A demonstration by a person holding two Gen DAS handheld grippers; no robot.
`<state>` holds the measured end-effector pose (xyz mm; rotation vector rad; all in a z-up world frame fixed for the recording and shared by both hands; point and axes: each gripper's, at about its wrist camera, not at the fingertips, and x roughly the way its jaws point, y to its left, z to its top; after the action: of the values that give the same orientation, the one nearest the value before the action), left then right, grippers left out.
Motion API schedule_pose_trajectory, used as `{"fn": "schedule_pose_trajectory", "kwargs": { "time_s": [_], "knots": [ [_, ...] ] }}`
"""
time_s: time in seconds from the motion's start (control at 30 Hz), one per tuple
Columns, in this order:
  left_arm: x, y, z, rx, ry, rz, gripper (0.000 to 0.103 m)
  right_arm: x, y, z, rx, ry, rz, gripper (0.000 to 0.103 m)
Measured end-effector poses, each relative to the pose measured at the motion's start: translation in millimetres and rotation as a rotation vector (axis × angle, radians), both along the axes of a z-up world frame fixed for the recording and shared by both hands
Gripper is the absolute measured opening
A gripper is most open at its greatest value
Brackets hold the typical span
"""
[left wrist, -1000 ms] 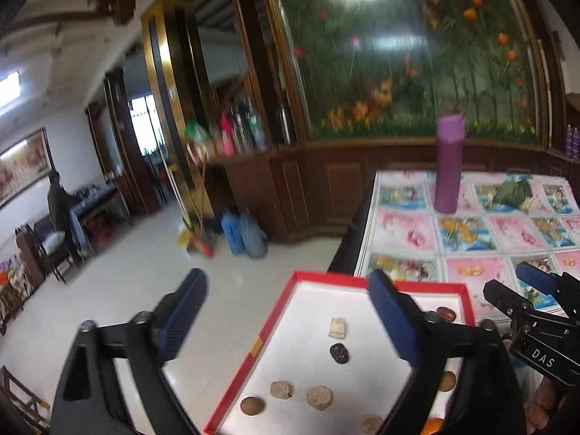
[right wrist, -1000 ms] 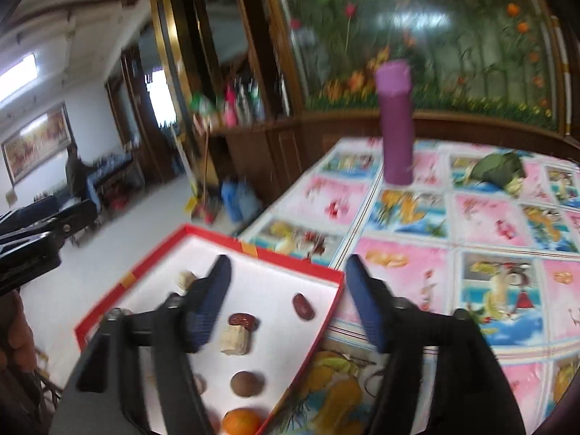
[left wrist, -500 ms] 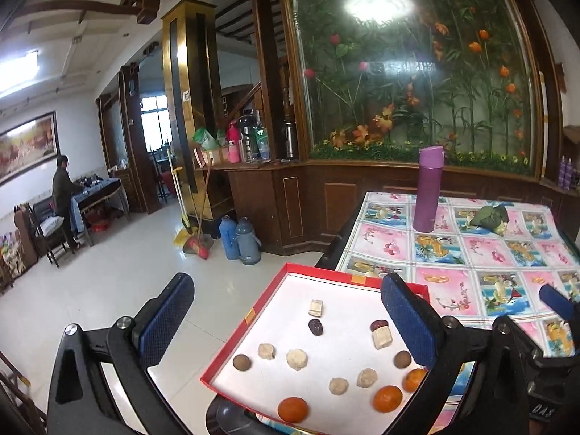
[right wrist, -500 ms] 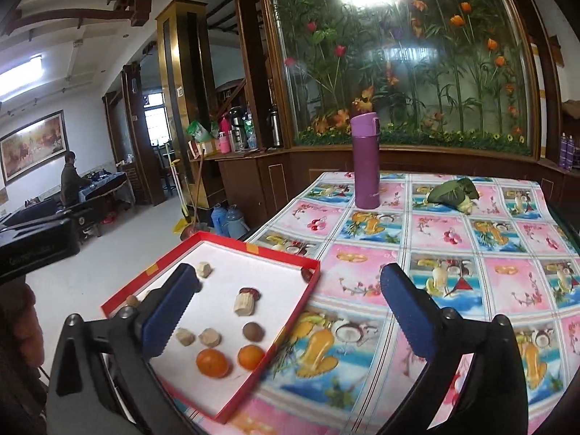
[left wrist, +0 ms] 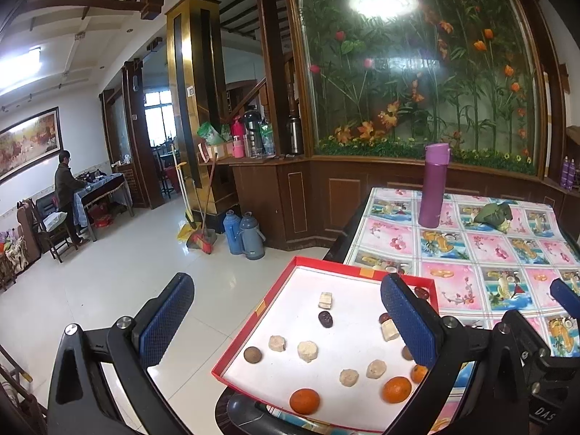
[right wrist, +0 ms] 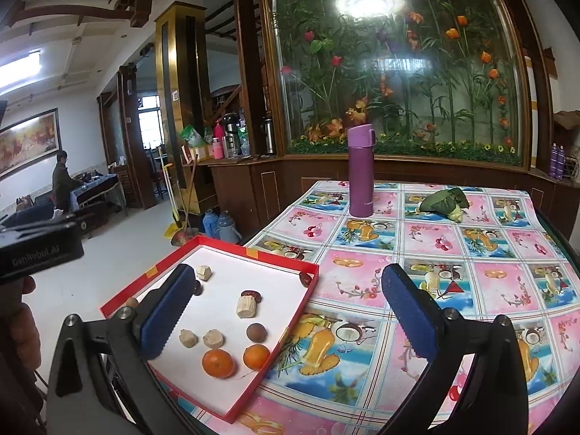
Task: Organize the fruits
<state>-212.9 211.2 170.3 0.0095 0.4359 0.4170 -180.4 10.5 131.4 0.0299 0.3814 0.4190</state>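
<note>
**Fruit sat in the red box**

Both the left gripper [left wrist: 286,320] and right gripper [right wrist: 284,306] were wide open and held nothing. Their pads were blue and bumpy. Round oranges [right wrist: 217,363] and brown nuts lay in the flat red box [right wrist: 275,348], low in the frame, on the shiny picture cloth [right wrist: 435,253].

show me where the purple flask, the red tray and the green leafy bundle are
purple flask [right wrist: 360,174], right wrist view, middle of its body.
red tray [right wrist: 253,252], right wrist view, far rim.
green leafy bundle [right wrist: 444,201], right wrist view, centre of the leaves.
</note>
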Motion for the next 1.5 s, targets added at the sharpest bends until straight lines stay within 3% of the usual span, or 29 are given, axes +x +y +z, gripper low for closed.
{"fn": "schedule_pose_trajectory", "kwargs": {
  "time_s": [0.33,0.73,1.5],
  "knots": [
    [-2,12,-18,-0.031,0.033,-0.03,0.103,1,5,-10,0.042,0.032,-0.006,0.103],
    [-8,32,-38,0.013,0.034,0.054,0.103,-1,33,-25,-0.024,0.083,0.038,0.103],
    [1,58,-69,-0.074,0.165,0.055,0.103,11,65,-43,-0.081,0.157,0.054,0.103]
  ]
}}
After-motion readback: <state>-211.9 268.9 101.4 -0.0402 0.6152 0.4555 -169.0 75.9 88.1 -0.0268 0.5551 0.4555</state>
